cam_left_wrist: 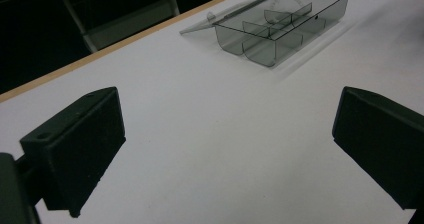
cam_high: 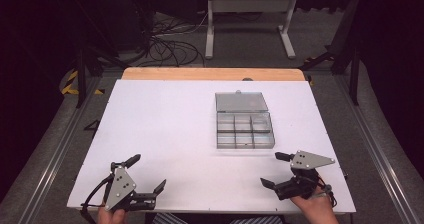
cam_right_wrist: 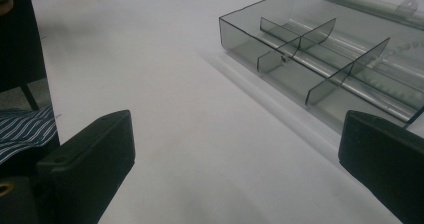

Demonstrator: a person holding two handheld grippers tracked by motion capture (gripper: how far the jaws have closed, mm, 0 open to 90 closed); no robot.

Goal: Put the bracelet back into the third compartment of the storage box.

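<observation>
High view showed the clear box (cam_high: 245, 130) lying open on the white surface (cam_high: 165, 134), lid back, compartments seemingly empty. Both the left gripper (cam_high: 148, 174) and the right gripper (cam_high: 272, 170) were spread wide, holding nothing — work had apparently not begun.

The grey-tinted, see-through plastic compartment box (cam_high: 245, 130) is looking glossy. The white table top (cam_high: 165, 134) is showing matt and smooth, its far edge a pale wooden strip (cam_high: 210, 74).
</observation>
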